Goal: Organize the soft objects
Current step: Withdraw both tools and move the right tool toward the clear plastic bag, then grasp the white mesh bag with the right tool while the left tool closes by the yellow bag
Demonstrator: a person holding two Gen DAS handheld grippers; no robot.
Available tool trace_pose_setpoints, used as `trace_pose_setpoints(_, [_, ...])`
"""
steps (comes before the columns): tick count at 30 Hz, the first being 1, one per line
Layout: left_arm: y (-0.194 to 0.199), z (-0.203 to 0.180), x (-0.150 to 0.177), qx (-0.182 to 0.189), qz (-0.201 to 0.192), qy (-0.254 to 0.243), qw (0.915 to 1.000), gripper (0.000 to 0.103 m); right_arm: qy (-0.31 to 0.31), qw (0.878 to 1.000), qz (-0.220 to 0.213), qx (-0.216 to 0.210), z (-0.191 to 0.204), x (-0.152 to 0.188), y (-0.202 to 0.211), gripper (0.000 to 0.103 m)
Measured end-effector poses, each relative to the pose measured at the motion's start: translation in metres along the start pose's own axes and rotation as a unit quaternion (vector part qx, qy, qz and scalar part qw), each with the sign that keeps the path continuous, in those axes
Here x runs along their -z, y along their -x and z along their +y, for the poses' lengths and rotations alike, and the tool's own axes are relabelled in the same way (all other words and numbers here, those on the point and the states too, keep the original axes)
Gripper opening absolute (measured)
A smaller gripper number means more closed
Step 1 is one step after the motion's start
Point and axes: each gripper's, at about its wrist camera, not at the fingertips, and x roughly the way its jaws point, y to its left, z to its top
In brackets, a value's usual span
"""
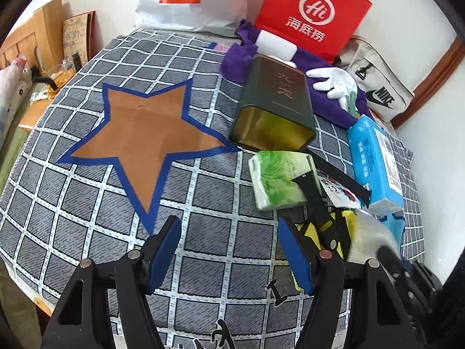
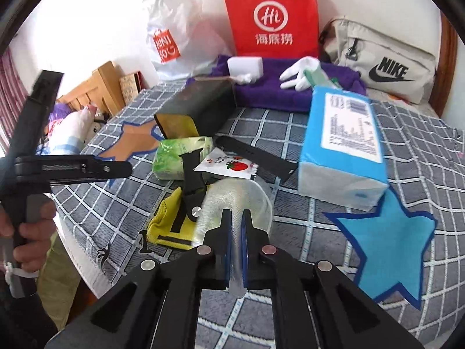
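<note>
Now the checked bedsheet point(image 2: 334, 125) stretches out under both claws. Ahead and right of the right gripper point(image 2: 236, 218) stands the blue tissue pack point(image 2: 343, 142); ahead and left lies the green tissue pack point(image 2: 171, 160). Its jaws are clamped on a translucent white mesh pouch point(image 2: 232, 197). The left gripper point(image 1: 229, 232) hovers spread apart over bare sheet, the orange star patch point(image 1: 142, 133) ahead to its left.

Glossy metal tin point(image 1: 273, 104); woven cloth bedsheet point(image 1: 203, 261); translucent ribbed plastic sheet point(image 2: 235, 200).
</note>
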Motion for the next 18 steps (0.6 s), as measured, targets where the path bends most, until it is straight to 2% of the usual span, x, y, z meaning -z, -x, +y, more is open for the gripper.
trace_pose_setpoints(9, [-0.004,-0.023,0.001,0.02,0.003,-0.016,0.9997,0.067,-0.005,0.999,-0.034,0.016,-0.018,0.013,0.046,0.006])
trace_pose_setpoints(14, [-0.008,-0.035,-0.004,0.011,-0.008,-0.025,0.9996,0.067,-0.013,0.997,-0.019,0.076,-0.046,0.028,0.045,0.006])
trace_pose_setpoints(18, [-0.014,-0.034,-0.013,-0.001,-0.012,-0.011,0.9999,0.066,-0.022,0.996,-0.001,0.09,-0.066,0.039,0.037,0.006])
